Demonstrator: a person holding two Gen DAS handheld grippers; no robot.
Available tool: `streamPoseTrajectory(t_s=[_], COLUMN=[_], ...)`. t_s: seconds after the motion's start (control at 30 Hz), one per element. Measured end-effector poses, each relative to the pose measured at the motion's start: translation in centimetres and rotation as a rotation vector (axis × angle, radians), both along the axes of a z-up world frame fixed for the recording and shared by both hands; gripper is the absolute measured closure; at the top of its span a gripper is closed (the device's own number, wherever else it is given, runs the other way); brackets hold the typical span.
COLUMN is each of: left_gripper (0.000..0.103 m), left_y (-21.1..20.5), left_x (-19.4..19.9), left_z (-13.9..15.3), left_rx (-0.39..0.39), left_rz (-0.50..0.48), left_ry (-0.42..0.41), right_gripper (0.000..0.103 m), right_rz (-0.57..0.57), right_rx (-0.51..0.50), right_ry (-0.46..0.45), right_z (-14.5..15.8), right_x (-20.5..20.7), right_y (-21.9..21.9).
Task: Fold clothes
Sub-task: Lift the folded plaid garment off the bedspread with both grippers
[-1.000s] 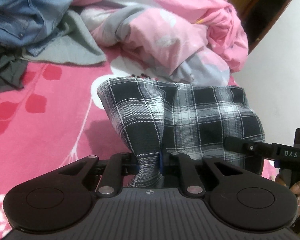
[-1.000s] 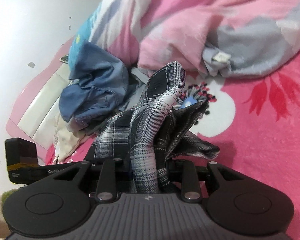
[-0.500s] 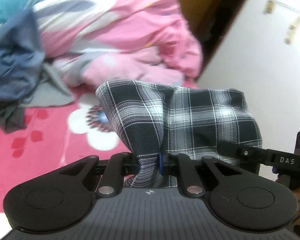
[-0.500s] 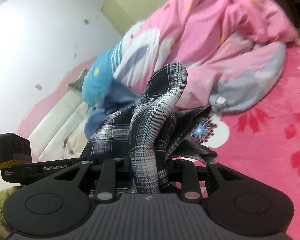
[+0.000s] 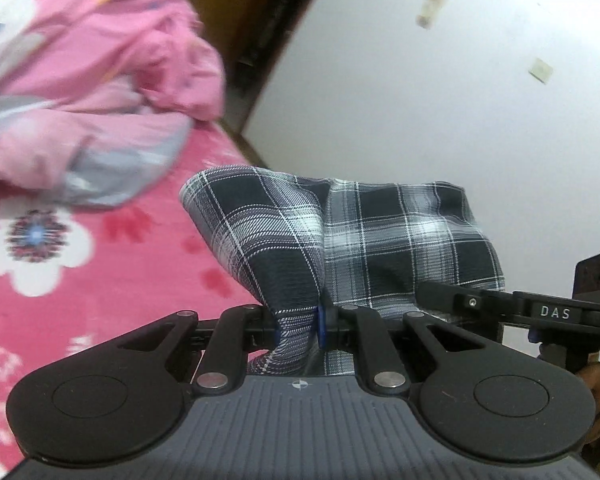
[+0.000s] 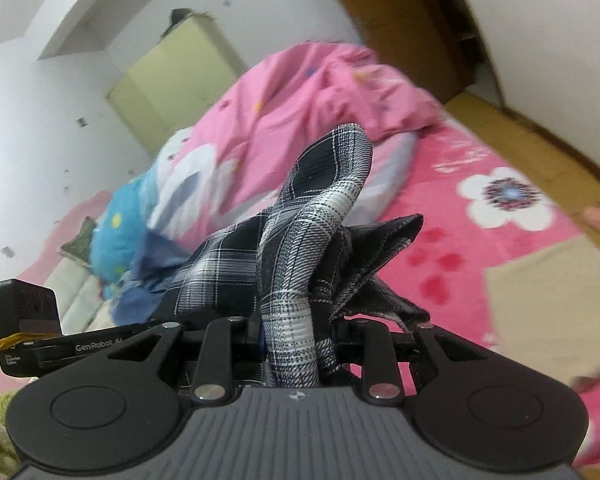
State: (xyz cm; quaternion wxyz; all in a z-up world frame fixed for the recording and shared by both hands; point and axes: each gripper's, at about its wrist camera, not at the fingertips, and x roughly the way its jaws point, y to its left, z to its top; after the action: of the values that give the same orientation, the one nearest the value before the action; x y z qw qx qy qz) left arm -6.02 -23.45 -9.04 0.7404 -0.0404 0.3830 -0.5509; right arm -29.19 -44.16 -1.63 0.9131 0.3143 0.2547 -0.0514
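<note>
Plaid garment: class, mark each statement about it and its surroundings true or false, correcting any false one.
1. The left gripper is clamped on the plaid garment. True.
2. The right gripper is empty. False: it grips a bunched part of the same plaid cloth.
3. The bedspread is pink with white flowers. True.
4. The crumpled quilt on the bed is green. False: it is pink.
5. The garment lies flat on the bed. False: it is bunched in both grippers.
</note>
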Motion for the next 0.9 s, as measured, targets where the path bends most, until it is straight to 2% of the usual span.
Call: streamPoseTrajectory(t_s=[0.17,0.37,0.6,0.73,0.9], left_gripper=[0.090,0.090,0.090,0.090,0.090], left_y=[-5.9,-15.0,-21.8,-24.3,-25.9], left_x=[-3.2,-5.9,-5.4,-3.9,-2.6], left_z=[-1.7,-5.8,-11.7,-15.7,-18.2], left_rx=[0.020,0.098,0.153,0.195,0.226], left_rz=[-0.027,0.044,0.153,0.187,0.191], left_ry=[0.052,0.145,0.201,0.208,0.195], right_gripper=[0.074,0.074,0.074,0.074,0.074], right_rz=[-0.014,0.075,0.207,0.261,0.283], right_rx=[0.008,0.091,0.186,0.223,0.294], right_ry=[0.049,0.121,0.174,0.185,0.183], right_z=[-1.5,-6.9,-14.1,-19.4,-24.8], right_x=[-3.3,-3.9,-0.8,2.0,4.4], right_y=[-6.7,-17.9,-27.5,-30.8,-33.5])
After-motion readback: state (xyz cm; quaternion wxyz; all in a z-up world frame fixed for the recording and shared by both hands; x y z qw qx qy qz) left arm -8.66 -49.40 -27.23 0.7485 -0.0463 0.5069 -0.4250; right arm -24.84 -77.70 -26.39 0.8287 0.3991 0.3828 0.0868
